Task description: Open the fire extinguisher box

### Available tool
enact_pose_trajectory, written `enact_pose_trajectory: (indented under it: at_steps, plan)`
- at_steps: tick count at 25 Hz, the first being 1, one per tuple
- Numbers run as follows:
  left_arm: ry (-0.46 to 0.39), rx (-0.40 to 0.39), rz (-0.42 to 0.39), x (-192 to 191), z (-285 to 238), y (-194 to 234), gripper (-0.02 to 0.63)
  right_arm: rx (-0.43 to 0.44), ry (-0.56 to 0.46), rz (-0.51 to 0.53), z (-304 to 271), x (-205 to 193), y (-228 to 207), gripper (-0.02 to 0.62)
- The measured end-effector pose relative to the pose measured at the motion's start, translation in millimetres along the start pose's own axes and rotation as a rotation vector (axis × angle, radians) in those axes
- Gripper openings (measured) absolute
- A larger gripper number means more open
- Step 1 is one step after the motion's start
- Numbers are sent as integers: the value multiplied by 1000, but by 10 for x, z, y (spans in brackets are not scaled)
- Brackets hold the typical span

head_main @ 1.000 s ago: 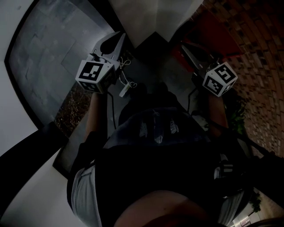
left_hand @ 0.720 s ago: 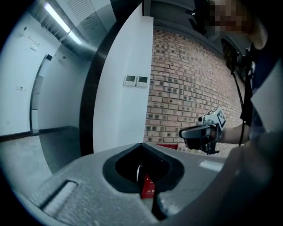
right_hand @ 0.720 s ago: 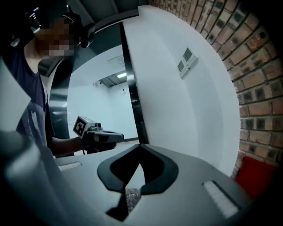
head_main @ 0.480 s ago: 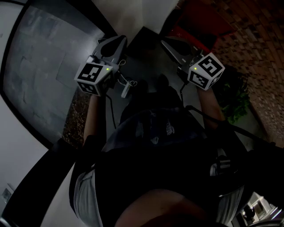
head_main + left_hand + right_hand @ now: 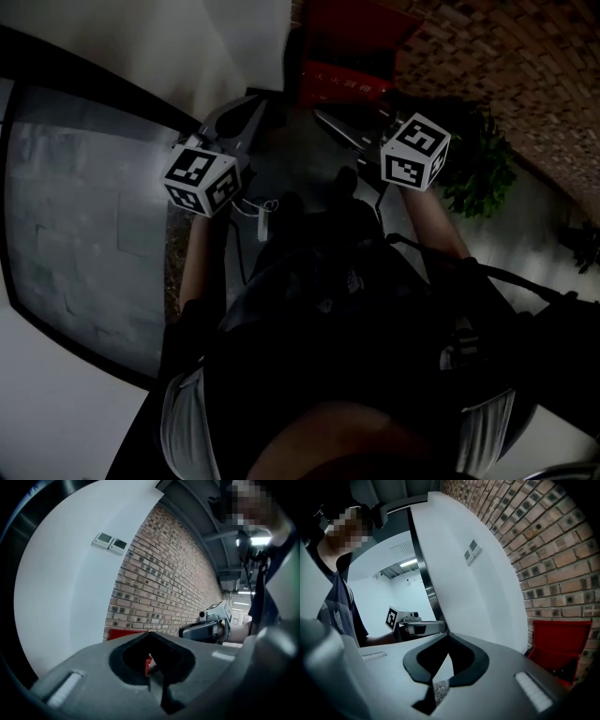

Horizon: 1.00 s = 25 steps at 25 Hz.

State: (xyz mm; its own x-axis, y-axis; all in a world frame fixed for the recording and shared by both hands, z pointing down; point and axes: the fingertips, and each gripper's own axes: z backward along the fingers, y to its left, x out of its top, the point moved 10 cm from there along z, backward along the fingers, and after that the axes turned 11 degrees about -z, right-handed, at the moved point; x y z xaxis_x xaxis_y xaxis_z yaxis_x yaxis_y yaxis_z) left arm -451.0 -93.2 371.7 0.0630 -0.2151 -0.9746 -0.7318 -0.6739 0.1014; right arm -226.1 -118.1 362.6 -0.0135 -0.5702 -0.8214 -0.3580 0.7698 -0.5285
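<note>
The red fire extinguisher box (image 5: 345, 58) stands against the brick wall at the top middle of the head view. It also shows as the red box (image 5: 559, 645) at the lower right of the right gripper view, and as a strip of the red box (image 5: 123, 633) behind the left jaws. My left gripper (image 5: 255, 99) is shut and empty, short of the box to its left. My right gripper (image 5: 321, 114) is also shut with nothing in it, just below the box. Neither gripper touches it. In each gripper view the other gripper shows: the right gripper (image 5: 206, 627) and the left gripper (image 5: 417, 626).
A brick wall (image 5: 173, 573) meets a white wall that carries two small panels (image 5: 110, 542). A green plant (image 5: 480, 171) stands right of the box. A dark-framed grey panel (image 5: 75, 234) fills the left. The person's body takes up the lower head view.
The view has swung so the red box now sits at the top middle. Both grippers have turned and moved toward it, the left one more. Both stay shut.
</note>
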Motion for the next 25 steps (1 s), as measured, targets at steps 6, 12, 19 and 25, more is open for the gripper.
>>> enact_pose_trajectory:
  at_steps: [6,12,19,25]
  plan:
    - [30,43,29,-59,-7,-87,0,-31,-17,-31,294,-127,-10,2]
    - [61,170,-19,-65,85,-257,0,53,-24,13,337,-65,-64,2]
    - [77,358,-11,-41,317,-493,0,200,1,64,318,33,-148,2]
    - [71,508,64,-110,559,-719,0,307,33,55,408,67,-252,2]
